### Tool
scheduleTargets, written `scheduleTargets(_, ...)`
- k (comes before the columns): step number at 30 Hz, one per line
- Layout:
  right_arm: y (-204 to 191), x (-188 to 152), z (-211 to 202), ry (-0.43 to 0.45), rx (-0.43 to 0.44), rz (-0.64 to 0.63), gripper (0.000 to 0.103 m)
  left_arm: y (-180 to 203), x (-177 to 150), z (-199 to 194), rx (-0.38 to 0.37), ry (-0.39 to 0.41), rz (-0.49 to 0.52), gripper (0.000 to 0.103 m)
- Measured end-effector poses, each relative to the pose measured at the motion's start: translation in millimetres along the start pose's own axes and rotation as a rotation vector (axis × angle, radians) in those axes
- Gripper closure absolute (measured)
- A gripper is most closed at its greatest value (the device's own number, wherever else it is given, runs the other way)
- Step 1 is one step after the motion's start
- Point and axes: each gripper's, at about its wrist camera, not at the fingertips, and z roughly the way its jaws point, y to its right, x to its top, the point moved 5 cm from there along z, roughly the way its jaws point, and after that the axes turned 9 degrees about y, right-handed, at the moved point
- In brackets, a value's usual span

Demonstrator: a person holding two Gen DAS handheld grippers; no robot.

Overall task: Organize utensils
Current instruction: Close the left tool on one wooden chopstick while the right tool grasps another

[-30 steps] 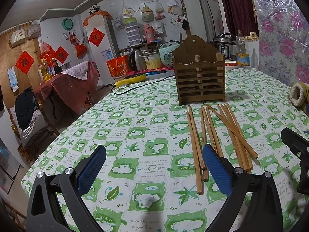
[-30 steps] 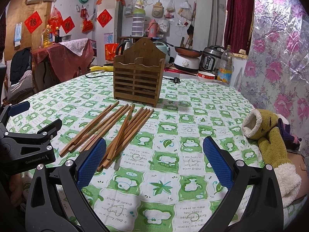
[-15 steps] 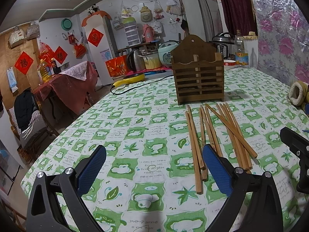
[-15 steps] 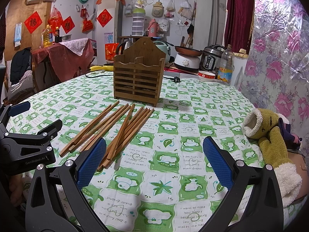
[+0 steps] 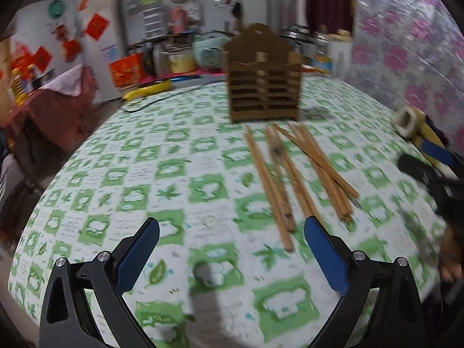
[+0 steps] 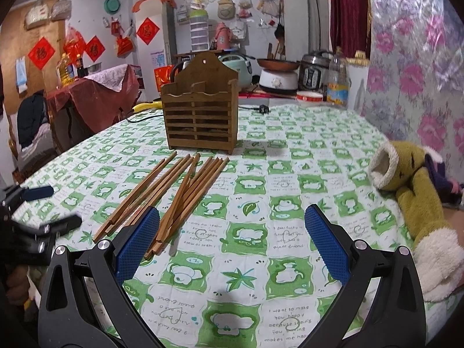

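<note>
Both grippers hover with jaws apart and empty over loose chopsticks on the patterned table.

The left gripper (image 5: 232, 246) hangs above the near ends of the chopsticks (image 5: 293, 171), which lie just ahead of its right finger; the right gripper (image 6: 232, 232) has the same pile beyond its left finger, one finger overlapping their near ends in view. The sticks fan out flat in front of one slatted wooden holder (image 6: 201, 116), standing upright with two compartments. About a dozen sticks; overlap prevents an exact count. The round table wears a green-and-white tablecloth (image 6: 261, 266); one plush toy (image 6: 417, 200) lies at its right edge. Kitchen appliances and red decorations crowd the room behind.
</note>
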Motion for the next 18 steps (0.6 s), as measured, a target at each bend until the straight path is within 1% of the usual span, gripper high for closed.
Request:
scheduleTargets(2,4.6,-1.0,2.1,-0.022,0.011,0.032,0.006,9.9,-5.8,2.7,-0.026,-0.014,0.038,0.005)
scheduleTargets(4,10.4,-2.9,3.7,-0.044,0.029,0.085,0.006,14.1,-9.5,10.8,-0.013,-0.040,0.053,0.005)
scheduleTargets(7,16.9,-5.4,8.0,-0.086,0.042,0.139,0.006,12.0,-13.8,22.7,-0.038,-0.101,0.029,0.005)
scheduleTargets(8,18.3,-5.4,9.1,-0.087,0.040,0.142,0.006,10.1,-14.5,29.3,-0.046,-0.135,0.013,0.005)
scheduleTargets(9,19.6,-6.0,10.2,-0.095,0.041,0.149,0.006,8.0,-14.2,32.6,-0.041,-0.153,0.006,0.005)
scheduleTargets(10,20.9,-6.9,10.9,-0.105,0.043,0.157,0.006,5.1,-13.1,36.4,-0.027,-0.167,0.001,0.005)
scheduleTargets(13,21.2,-8.7,11.7,-0.127,0.043,0.163,0.006,-11.8,-11.8,52.8,0.059,-0.241,0.005,0.005)
scheduleTargets(14,21.5,-8.5,11.9,-0.128,0.044,0.164,0.006,-16.5,-12.8,54.8,0.071,-0.256,0.001,0.004)
scheduleTargets(16,22.3,-7.5,11.6,-0.119,0.049,0.170,0.006,-26.4,-13.2,55.6,0.073,-0.265,-0.027,0.004)
scheduleTargets(18,22.4,-7.6,11.9,-0.118,0.050,0.173,0.006,-42.2,-13.0,52.3,0.102,-0.249,-0.063,0.005)
